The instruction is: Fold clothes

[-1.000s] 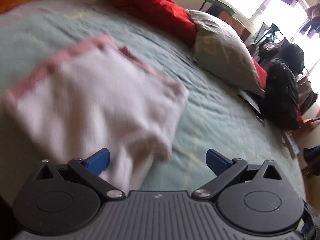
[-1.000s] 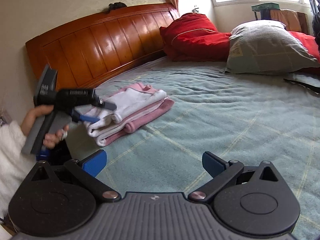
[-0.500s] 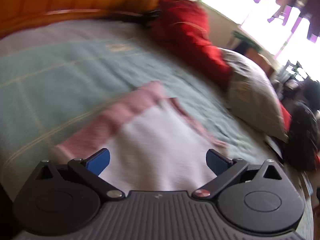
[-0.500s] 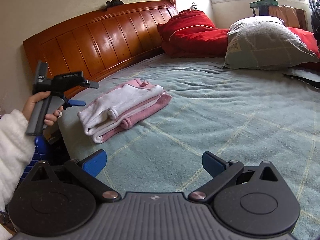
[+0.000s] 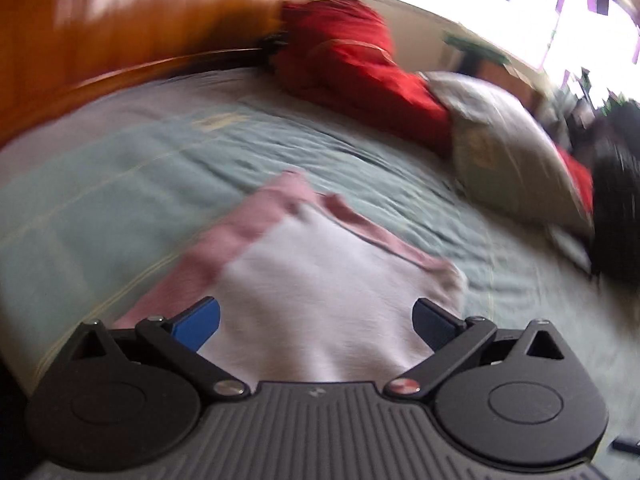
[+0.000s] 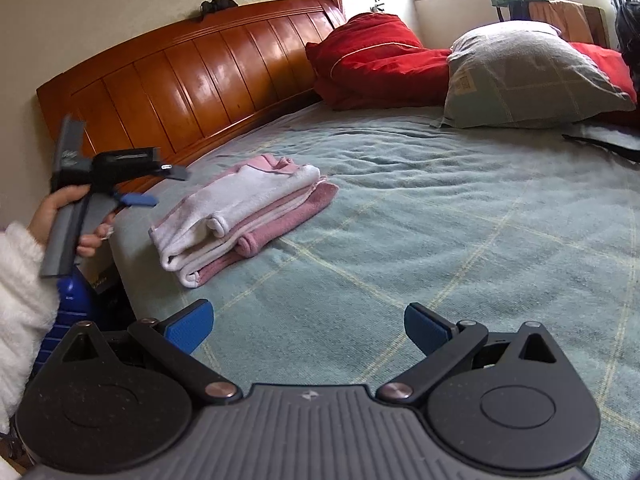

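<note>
Comparing with the earlier frame, we see the left gripper [image 5: 316, 318] raised clear of the one folded pink-and-white fleece garment [image 6: 244, 216] on the teal bedspread [image 6: 440, 220]; both our grippers, right gripper [image 6: 308, 328] included, gape empty.

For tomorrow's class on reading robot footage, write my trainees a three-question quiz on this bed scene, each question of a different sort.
1. True or false: the folded pink and white garment lies on the green bedspread.
2. Which gripper is clamped on cloth? A left gripper B right gripper C neither
3. Fill in: the grey pillow leans on a ___ quilt.

Key: 1 true; 2 C, both are open; 3 red.
</note>
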Tool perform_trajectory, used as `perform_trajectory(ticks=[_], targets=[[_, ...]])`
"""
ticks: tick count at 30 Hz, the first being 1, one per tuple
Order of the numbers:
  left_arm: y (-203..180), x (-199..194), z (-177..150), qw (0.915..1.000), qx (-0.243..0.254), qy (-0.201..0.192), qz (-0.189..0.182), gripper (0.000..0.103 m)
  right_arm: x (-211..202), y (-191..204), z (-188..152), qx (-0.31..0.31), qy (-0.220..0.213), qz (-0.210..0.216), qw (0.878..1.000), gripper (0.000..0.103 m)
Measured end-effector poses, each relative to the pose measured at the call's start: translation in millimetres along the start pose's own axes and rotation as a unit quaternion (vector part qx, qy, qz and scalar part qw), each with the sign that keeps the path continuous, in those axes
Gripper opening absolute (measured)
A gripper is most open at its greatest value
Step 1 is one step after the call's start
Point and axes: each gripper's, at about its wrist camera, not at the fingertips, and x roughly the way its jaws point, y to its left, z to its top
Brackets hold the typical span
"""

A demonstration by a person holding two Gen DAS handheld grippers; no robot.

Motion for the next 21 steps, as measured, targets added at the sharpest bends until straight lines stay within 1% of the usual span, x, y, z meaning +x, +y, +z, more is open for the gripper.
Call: perform_trajectory(ticks=[2, 5, 7, 8, 10, 11, 14, 17, 19, 21], targets=[[-20.3, 13.1, -5.2, 0.9994, 0.032, 0.012, -0.002, 0.102, -2.6, 1.6, 0.7, -0.005, -0.002, -0.002, 1.000, 0.103], [-41.0, 28.6, -22.7, 0.9973, 0.059, 0.043, -0.003, 0.102, -6.0, 0.2, 1.1, -0.004, -0.006, -0.006, 1.000, 0.103], [-50.9, 36.2, -35.9, 0.9946, 0.081, 0.064, 0.009, 0.102, -6.4, -2.1, 0.6, -0.001, -0.005, -0.007, 1.000, 0.103], [-56.0, 36.5, -40.7, 0.9930, 0.097, 0.066, 0.016, 0.102, -6.1, -3.3, 0.4, 0.001, -0.005, -0.008, 1.000, 0.103], [-65.6, 29.6, -44.4, 0.9894, 0.130, 0.059, 0.026, 0.102, -4.7, -5.1, 0.0, 0.003, -0.003, -0.009, 1.000, 0.103], [-68.1, 25.5, -41.3, 0.9893, 0.135, 0.054, 0.017, 0.102, -3.9, -5.9, -0.2, 0.004, -0.003, -0.008, 1.000, 0.103], [-72.2, 14.5, -24.9, 0.9920, 0.121, 0.026, -0.025, 0.102, -1.5, -7.9, -0.8, 0.010, -0.002, -0.006, 1.000, 0.103], [-82.3, 16.5, -13.6, 0.9919, 0.109, 0.015, -0.065, 0.102, -0.8, -8.3, -2.3, 0.010, 0.000, -0.006, 1.000, 0.103], [-91.2, 26.7, -15.0, 0.9904, 0.107, 0.025, -0.083, 0.102, -1.8, -8.6, -2.7, 0.009, 0.000, -0.007, 1.000, 0.103], [-97.9, 40.7, -21.4, 0.9887, 0.099, 0.048, -0.102, 0.102, -3.8, -9.9, -2.5, 0.010, -0.001, -0.008, 1.000, 0.103]])
